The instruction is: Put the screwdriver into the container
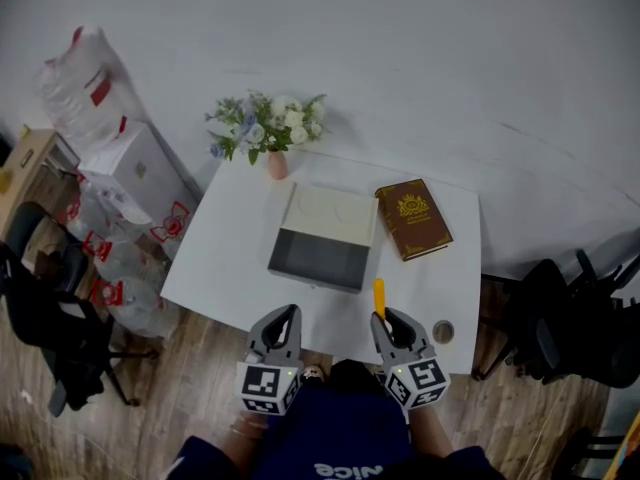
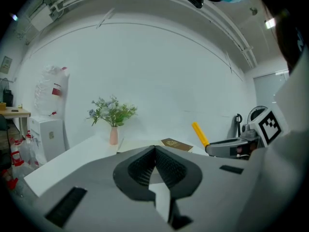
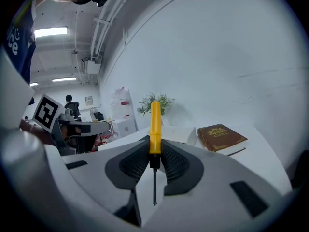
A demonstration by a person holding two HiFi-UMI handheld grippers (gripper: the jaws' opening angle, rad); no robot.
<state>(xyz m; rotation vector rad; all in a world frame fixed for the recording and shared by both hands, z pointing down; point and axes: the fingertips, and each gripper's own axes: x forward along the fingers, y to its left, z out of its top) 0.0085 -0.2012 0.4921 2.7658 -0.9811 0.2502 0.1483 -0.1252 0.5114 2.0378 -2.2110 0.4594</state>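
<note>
Yellow-handled screwdriver (image 3: 155, 124) gripped between the pads of right gripper (image 3: 154, 146), just where handle meets shaft, handle pointing ahead past the near edge of table (image 1: 230, 268). Left gripper (image 2: 155, 151) alongside, jaws closed together on nothing. Judged as the carrying step: tool in hand, well short of container (image 1: 320, 256), open-topped at mid-table beside book (image 1: 413, 218). Next, probably: reach forward over the grey well, lower tool within its walls, then part jaws.
</note>
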